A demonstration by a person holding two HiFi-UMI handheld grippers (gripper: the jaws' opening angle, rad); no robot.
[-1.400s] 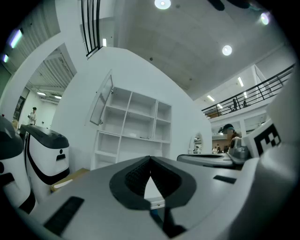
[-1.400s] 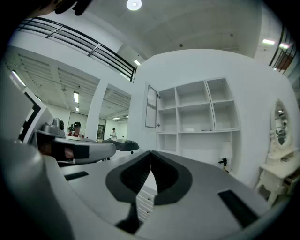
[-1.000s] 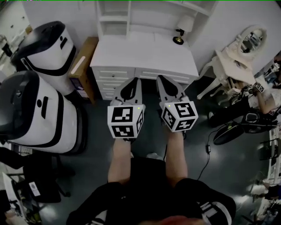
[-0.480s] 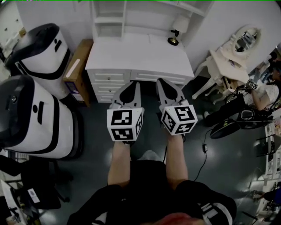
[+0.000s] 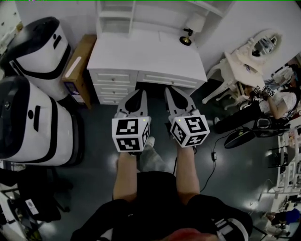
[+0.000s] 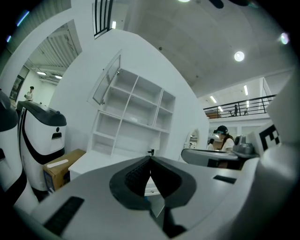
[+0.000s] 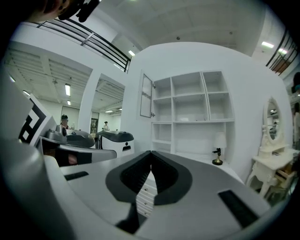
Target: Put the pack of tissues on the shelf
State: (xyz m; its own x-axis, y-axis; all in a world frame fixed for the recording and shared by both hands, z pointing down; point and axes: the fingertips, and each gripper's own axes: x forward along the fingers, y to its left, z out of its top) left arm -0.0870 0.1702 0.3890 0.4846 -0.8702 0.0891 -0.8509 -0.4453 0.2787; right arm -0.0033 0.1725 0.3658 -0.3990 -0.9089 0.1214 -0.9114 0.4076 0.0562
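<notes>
Both grippers are held side by side in front of a white desk (image 5: 146, 56). The white shelf unit (image 5: 117, 9) rises at the back of the desk, with open compartments (image 7: 192, 117) that look bare apart from a faint pale shape (image 6: 133, 119). My left gripper (image 5: 140, 92) is shut with nothing between its jaws (image 6: 150, 159). My right gripper (image 5: 170, 90) is shut and empty too (image 7: 151, 153). I can make out no pack of tissues in any view. A small lamp (image 5: 187, 38) stands at the desk's back right corner.
Two large white-and-black machines (image 5: 37, 117) (image 5: 44, 47) stand at the left, with a cardboard box (image 5: 77, 66) against the desk's side. A white vanity table with an oval mirror (image 5: 256, 52), a seated person (image 5: 282, 99) and black equipment (image 5: 254, 127) are at the right. A cable (image 5: 211, 160) lies on the dark floor.
The person has stepped toward the desk; a shoe now shows under the grippers. Both grippers stay shut, side by side and empty.
</notes>
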